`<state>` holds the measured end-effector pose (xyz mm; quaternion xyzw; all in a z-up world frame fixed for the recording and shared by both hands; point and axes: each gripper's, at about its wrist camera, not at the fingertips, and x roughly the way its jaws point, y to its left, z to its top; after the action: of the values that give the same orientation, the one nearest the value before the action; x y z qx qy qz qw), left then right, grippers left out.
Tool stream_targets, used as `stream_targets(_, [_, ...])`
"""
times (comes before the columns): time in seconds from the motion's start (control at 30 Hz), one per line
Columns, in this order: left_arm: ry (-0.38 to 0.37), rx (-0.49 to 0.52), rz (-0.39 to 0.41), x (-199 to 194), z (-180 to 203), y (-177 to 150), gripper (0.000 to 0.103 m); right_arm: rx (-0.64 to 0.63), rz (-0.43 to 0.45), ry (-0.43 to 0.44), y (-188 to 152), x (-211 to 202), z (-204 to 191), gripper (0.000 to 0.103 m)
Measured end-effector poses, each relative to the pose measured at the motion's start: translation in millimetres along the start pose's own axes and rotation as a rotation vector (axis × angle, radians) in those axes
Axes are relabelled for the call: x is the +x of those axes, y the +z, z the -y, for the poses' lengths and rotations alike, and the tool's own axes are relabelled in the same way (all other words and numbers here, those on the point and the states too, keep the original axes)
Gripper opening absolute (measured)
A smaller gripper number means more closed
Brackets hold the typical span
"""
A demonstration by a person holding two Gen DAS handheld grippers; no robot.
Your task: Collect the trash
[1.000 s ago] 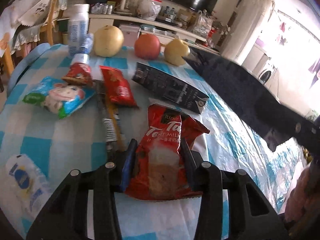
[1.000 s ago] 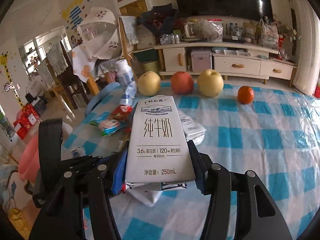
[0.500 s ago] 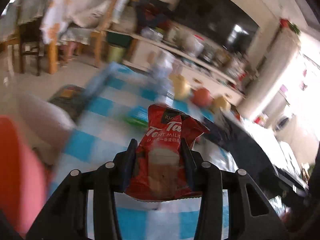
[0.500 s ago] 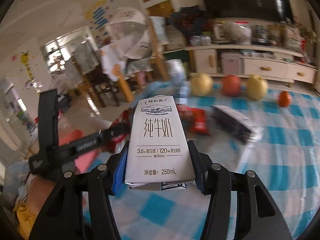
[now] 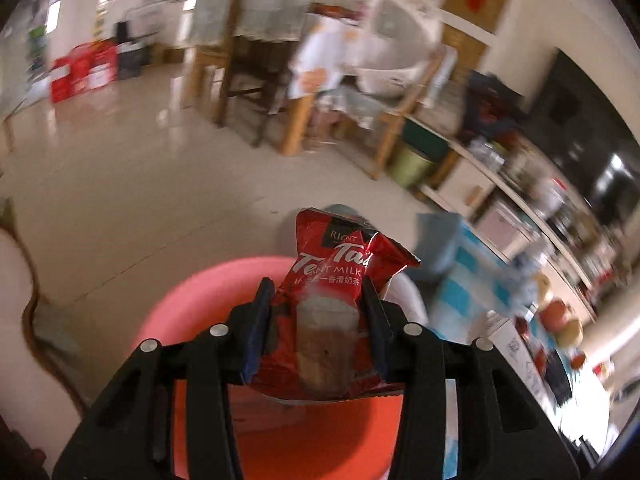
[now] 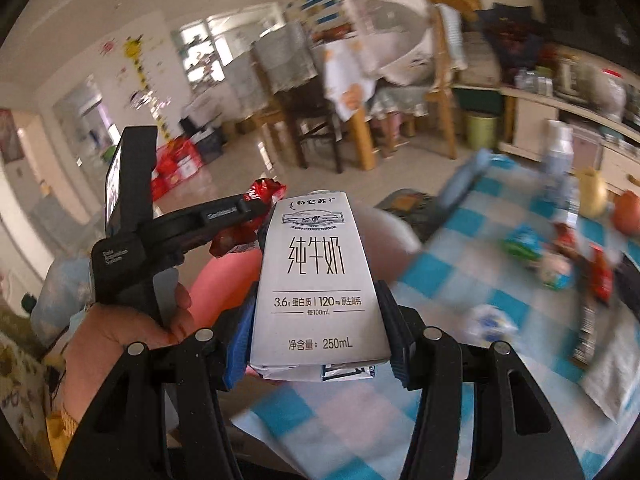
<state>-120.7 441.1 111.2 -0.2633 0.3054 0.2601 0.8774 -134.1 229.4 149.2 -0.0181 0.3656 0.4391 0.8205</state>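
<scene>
At the bottom of the left wrist view a pink bin [image 5: 200, 292] has replaced the tablecloth: the left gripper [image 5: 316, 320], clamping the red snack wrapper [image 5: 336, 280], now hangs above it, while the right gripper [image 6: 316, 320], gripping the milk carton [image 6: 316, 280], follows; release looks next.

A: What text was legible?
B: Milk carton [image 6: 320, 280] read "纯牛奶", "3.6g 蛋白质 | 120mg 原生高钙", "每100mL", "净含量: 250mL". Brand line on top was too small to be sure.
A: The red packet?
B: Red packet [image 5: 336, 292] showed "RIGHT", partial "Ta", "NT MILK", then Chinese ending "香滑奶茶". Left gripper [image 6: 256, 204] body carried "Data Acquisition System".
</scene>
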Motion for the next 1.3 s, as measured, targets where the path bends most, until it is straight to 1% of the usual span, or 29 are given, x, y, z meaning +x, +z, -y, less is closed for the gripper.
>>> stream_targets(0.07, [0.028,-0.032,0.001,2.6,-12.4,5.3,0.045,-0.03,-0.026,-0.002,5.5,21.7,-14.5,0.057])
stream_targets(0.1, [0.047,-0.05,0.003,3.1,-17.7,7.2,0.045,-0.038,-0.056,-0.003,7.6,36.5,-19.9,0.057])
stream_targets(0.13, [0.056,-0.057,0.007,2.2,-19.9,8.1,0.048,-0.037,-0.068,-0.003,7.1,43.9,-21.3,0.057])
stream_targets(0.17, [0.07,-0.061,0.008,1.5,-22.8,8.8,0.052,-0.029,-0.078,-0.005,6.4,51.7,-21.9,0.061])
stream_targets(0.2, [0.088,-0.061,0.01,1.3,-25.8,9.1,0.066,-0.01,-0.084,-0.006,5.2,56.7,-19.8,0.066])
stream_targets(0.23, [0.106,-0.06,0.015,2.8,-27.2,9.8,0.076,0.011,-0.081,-0.009,3.4,56.8,-15.9,0.076])
stream_targets(0.27, [0.126,-0.057,0.018,2.8,-27.5,10.1,0.077,0.036,-0.074,-0.015,0.7,54.7,-10.8,0.083])
stream_targets(0.3, [0.136,-0.054,0.018,4.1,-29.9,11.2,0.078,0.064,-0.065,-0.017,-2.4,50.9,-4.3,0.084])
stream_targets(0.33, [0.142,-0.051,0.017,4.4,-30.1,11.8,0.081,0.078,-0.059,-0.02,-4.8,47.6,0.8,0.086])
stream_targets(0.37, [0.142,-0.051,0.02,4.6,-28.4,12.7,0.083,0.092,-0.052,-0.035,-6.7,42.6,8.2,0.089])
stream_targets(0.43, [0.134,-0.047,0.032,1.4,-23.6,12.6,0.086,0.126,-0.041,-0.078,-11.5,34.4,19.4,0.091])
stream_targets(0.53, [0.128,-0.02,0.049,-1.6,-12.7,10.8,0.091,0.162,-0.031,-0.095,-19.1,21.3,34.3,0.091])
stream_targets(0.67, [0.107,0.026,0.071,-5.2,5.4,6.8,0.092,0.14,-0.038,-0.145,-29.9,8.4,43.0,0.091])
stream_targets(0.83, [0.074,0.128,0.098,-8.6,34.0,-1.8,0.092,0.107,-0.036,-0.187,-42.9,-7.4,46.5,0.091])
stream_targets(1.03, [0.041,0.258,0.085,-6.5,73.8,-17.6,0.092,0.067,-0.022,-0.23,-51.9,-25.5,52.6,0.091])
stream_targets(1.1, [0.015,0.296,0.075,-4.6,86.7,-21.7,0.092,0.065,-0.017,-0.242,-56.0,-30.7,57.5,0.091])
stream_targets(1.3, [-0.048,0.358,0.068,-4.0,114.6,-35.5,0.092,0.103,0.01,-0.245,-63.0,-46.5,78.1,0.091])
